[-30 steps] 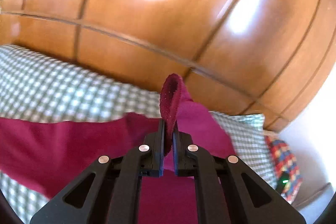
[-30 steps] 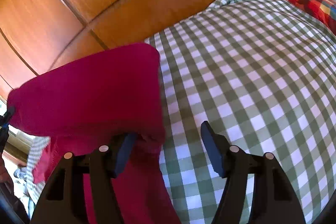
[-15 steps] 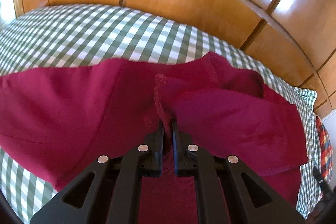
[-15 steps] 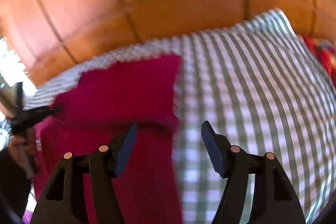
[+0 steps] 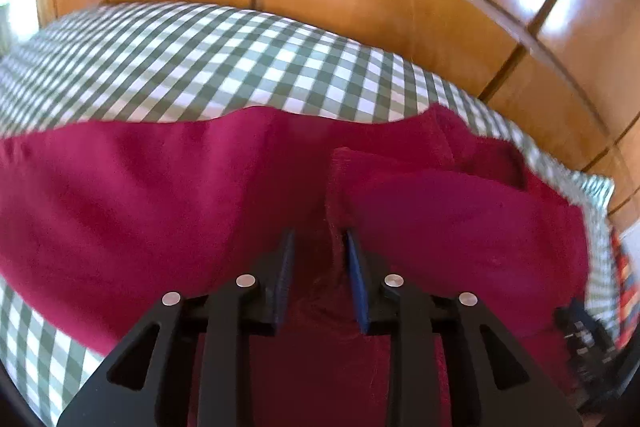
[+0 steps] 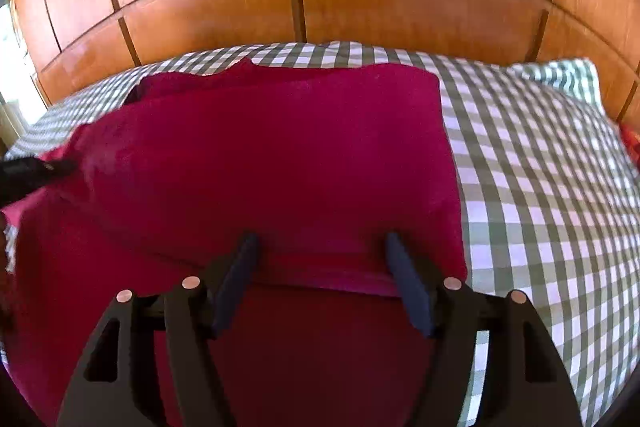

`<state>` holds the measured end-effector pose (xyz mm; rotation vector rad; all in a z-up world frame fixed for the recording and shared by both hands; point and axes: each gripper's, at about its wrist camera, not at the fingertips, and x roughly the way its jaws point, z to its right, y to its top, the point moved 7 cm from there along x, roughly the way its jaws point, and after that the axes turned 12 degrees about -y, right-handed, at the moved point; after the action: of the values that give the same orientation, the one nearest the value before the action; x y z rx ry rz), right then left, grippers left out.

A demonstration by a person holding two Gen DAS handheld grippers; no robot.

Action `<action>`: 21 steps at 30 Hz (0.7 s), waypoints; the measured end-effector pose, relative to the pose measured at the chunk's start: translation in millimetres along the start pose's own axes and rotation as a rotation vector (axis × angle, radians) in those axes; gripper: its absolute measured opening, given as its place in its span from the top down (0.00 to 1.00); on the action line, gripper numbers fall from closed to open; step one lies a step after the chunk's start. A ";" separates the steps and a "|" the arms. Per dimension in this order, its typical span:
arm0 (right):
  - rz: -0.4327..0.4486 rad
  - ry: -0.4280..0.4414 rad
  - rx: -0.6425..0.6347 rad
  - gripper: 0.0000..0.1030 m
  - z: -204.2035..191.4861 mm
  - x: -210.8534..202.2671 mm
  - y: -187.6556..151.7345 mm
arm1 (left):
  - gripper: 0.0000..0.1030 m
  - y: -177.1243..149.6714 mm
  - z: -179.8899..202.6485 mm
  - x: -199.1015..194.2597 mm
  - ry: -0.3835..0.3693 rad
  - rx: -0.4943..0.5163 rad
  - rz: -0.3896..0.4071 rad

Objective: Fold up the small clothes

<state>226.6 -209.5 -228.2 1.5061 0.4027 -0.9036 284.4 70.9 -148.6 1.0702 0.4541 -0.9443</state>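
Note:
A dark red garment point(image 5: 120, 195) lies spread on the checked bed, with one part folded over onto itself point(image 5: 460, 219). My left gripper point(image 5: 318, 233) is low over the cloth and its jaws are opening. The folded part's raised edge stands between them, close to the right pad, and is not pinched. In the right wrist view the garment point(image 6: 280, 155) fills the middle. My right gripper point(image 6: 322, 239) hovers open and wide above its near fold, gripping nothing. The left gripper's black tip point(image 6: 24, 173) shows at the left edge.
The bed has a green and white checked cover point(image 5: 200, 67), bare to the right of the garment point(image 6: 540, 187). Glossy wooden panels point(image 6: 400, 7) rise right behind the bed. A multicoloured patchwork cloth point(image 5: 624, 287) lies at the far right.
My left gripper came down with the pinched red edge, laid it on the garment, then parted its jaws and let go. My right gripper swung from the checked cover to over the garment.

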 end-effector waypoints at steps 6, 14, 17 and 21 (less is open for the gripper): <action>0.018 -0.016 -0.003 0.34 3.1 -1.0 -1.9 | 0.76 -12.7 -71.3 -71.7 0.012 -0.197 0.135; 0.021 -0.029 -0.012 0.34 -1.0 0.9 1.4 | 0.57 -32.4 -223.2 -185.8 0.107 -0.529 0.361; 0.023 -0.037 -0.019 0.34 -1.3 0.2 1.6 | 0.50 -38.8 -278.6 -216.4 0.131 -0.656 0.421; 0.025 -0.047 -0.023 0.33 -1.7 -0.1 1.6 | 0.34 -43.1 -332.8 -236.9 0.092 -0.817 0.468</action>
<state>228.2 -208.2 -227.1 1.4629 0.3581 -0.9104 157.6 461.6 -148.1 0.4311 0.5640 -0.2337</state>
